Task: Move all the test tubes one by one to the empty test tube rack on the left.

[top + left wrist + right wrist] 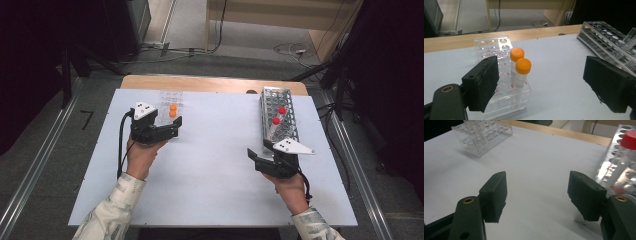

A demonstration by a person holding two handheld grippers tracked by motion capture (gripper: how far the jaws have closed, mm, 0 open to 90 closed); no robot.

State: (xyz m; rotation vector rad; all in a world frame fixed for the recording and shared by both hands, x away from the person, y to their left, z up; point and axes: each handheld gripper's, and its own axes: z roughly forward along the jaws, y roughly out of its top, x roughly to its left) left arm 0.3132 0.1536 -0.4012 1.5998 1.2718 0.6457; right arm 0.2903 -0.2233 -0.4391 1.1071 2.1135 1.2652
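1. A person's sleeves (116, 212) enter from the near edge of the white table (210, 165), a black gripper in each hand.
2. The right gripper (256, 159) hangs over bare tabletop close to the near end of the metal rack (280, 120). Its jaws stand wide apart with nothing between them, as the right gripper view makes plain.
3. The left gripper (175, 127) sits farther up the table on the left, at the near end of the clear rack (170, 102). Its jaws are spread wide and grip nothing; in the left gripper view the two orange tubes (520, 71) stand upright between the pads but clear of both.
4. The tubes sit one behind the other, caps nearly touching, in the near part of the clear rack, along the side that shows to the right in that view.
5. Across the table to the right, the metal rack lies lengthwise and holds two red tubes (279, 115) near its middle, one just behind the other.
6. A red cap (629, 140) rises at the edge of the right gripper view, beside that gripper's pad.
7. Beyond the racks runs the table's wooden edge (210, 82), then grey floor with cables (292, 50).
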